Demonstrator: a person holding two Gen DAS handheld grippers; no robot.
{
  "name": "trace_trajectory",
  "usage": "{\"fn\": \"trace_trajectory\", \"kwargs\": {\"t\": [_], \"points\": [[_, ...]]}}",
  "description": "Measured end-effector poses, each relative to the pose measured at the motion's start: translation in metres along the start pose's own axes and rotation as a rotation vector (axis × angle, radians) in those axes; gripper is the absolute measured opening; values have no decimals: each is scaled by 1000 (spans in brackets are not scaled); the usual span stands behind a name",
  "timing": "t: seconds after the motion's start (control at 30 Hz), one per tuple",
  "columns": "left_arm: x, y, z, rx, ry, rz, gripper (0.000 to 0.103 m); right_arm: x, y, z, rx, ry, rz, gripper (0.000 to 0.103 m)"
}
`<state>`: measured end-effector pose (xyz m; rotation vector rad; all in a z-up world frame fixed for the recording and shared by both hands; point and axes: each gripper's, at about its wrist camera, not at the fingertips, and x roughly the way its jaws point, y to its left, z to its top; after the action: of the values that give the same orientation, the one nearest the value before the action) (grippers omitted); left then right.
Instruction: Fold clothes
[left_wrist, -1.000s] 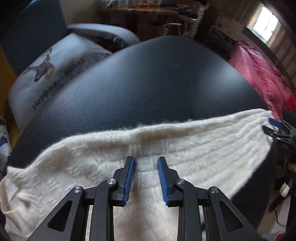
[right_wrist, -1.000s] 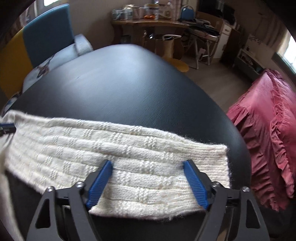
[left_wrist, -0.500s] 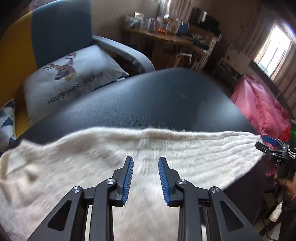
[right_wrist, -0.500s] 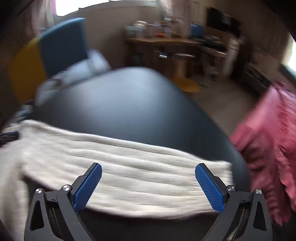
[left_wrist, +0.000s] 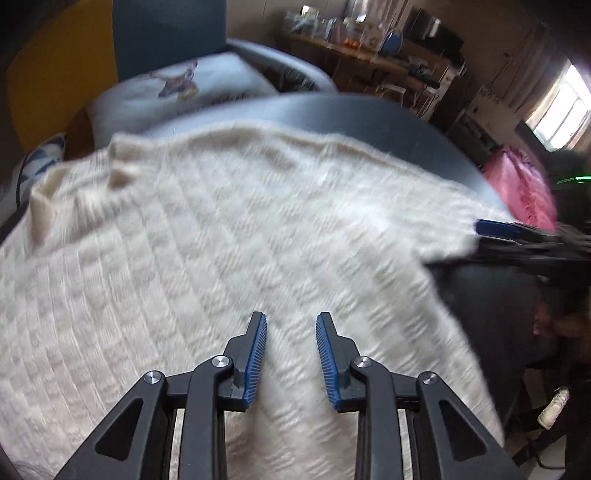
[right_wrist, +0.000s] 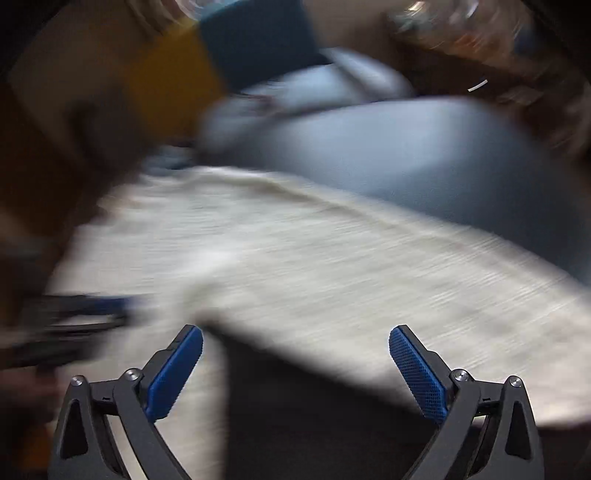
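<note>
A: What is carried by the counter (left_wrist: 373, 118)?

B: A dark, rounded counter is seen. Most of its near side is covered by a cream knitted garment (left_wrist: 192, 258), which is spread from the left edge across to the right, with a bare dark strip left at the far rim. In the right wrist view the same garment (right_wrist: 332, 266) is shown as a pale band across the counter (right_wrist: 424, 158), heavily blurred.

A: What is recorded behind the counter?

B: A blue and yellow chair (left_wrist: 166, 40) holding a grey printed cushion (left_wrist: 192, 88) is placed at the far left. A pink fabric (left_wrist: 517, 184) is visible at the far right.

A: How is the left claw (left_wrist: 290, 325) set?

B: Its blue pads are held a narrow gap apart, above the knit. A ridge of the knit is seen in the gap; whether it is pinched cannot be told.

A: And the right claw (right_wrist: 295, 339)?

B: It is spread wide, with nothing between the pads. It is positioned over the near edge of the garment. In the left wrist view it (left_wrist: 496, 230) is seen at the garment's right end; contact cannot be confirmed because of blur.
</note>
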<state>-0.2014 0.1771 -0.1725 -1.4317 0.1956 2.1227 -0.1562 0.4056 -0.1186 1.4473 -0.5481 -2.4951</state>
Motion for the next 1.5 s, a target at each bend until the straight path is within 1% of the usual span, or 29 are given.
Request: {"fn": "trace_trajectory", "kwargs": {"t": [0.03, 0.07, 0.1, 0.17, 0.23, 0.33, 0.43, 0.5, 0.53, 0.6, 0.67, 0.7, 0.77, 0.9, 0.93, 1.03, 1.07, 1.1, 1.17, 1.2, 1.23, 1.3, 1.33, 1.37, 1.43, 1.5], "points": [[0, 0, -1, 3, -8, -1, 28, 1, 5, -8, 8, 36, 112, 103], [0, 0, -3, 7, -17, -2, 28, 4, 10, -15, 6, 74, 198, 103], [0, 1, -3, 7, -15, -4, 28, 8, 14, -22, -13, 104, 221, 103], [0, 1, -4, 7, -10, -8, 28, 18, 20, -36, -50, 161, 220, 103], [-1, 3, -6, 7, -10, -24, 28, 20, 26, -46, -80, 179, 248, 103], [0, 10, -7, -11, -13, -64, 28, 23, 29, -51, -76, 237, 371, 103], [0, 15, -6, -32, -14, -94, 28, 29, 45, -57, -89, 272, 476, 103], [-1, 15, -6, -29, -18, -97, 28, 34, 50, -56, -69, 240, 529, 103], [-1, 15, -6, -27, -20, -98, 28, 38, 50, -52, -51, 209, 537, 103], [-2, 14, -7, -17, -24, -91, 28, 45, 45, -39, 9, 128, 527, 103], [-3, 12, -7, -6, -26, -82, 28, 46, 35, -23, 79, 30, 491, 103], [-3, 11, -8, -1, -26, -77, 28, 48, 31, -16, 114, 1, 518, 103], [-3, 9, -8, 7, -30, -69, 28, 51, 24, -5, 188, -35, 615, 103], [-2, 7, -8, 11, -41, -59, 28, 55, 21, 4, 293, -39, 865, 103], [-1, 6, -8, 18, -40, -52, 28, 53, 19, 3, 308, -36, 884, 103], [0, -1, -5, 45, -35, -25, 28, 41, 12, -4, 332, -20, 874, 103], [1, -3, -5, 52, -34, -19, 28, 37, 10, -9, 324, 7, 819, 103], [1, -4, -5, 59, -34, -13, 28, 33, 9, -15, 308, 44, 738, 103], [2, -5, -4, 55, -34, -16, 28, 26, 12, -25, 234, 94, 541, 103], [3, -4, -4, 49, -36, -20, 28, 25, 12, -32, 211, 134, 491, 103], [3, -4, -3, 43, -37, -24, 28, 29, 13, -38, 204, 187, 493, 103], [2, -3, -4, 38, -39, -26, 28, 33, 21, -47, 169, 236, 509, 103], [2, -3, -5, 35, -40, -26, 28, 36, 24, -50, 172, 258, 546, 103], [1, -2, -5, 33, -42, -27, 28, 40, 28, -51, 190, 275, 608, 103], [0, -2, -6, 34, -42, -24, 28, 49, 35, -47, 203, 267, 704, 103], [-1, 2, -9, 42, -41, -28, 28, 60, 40, -40, 237, 214, 760, 103]]}}
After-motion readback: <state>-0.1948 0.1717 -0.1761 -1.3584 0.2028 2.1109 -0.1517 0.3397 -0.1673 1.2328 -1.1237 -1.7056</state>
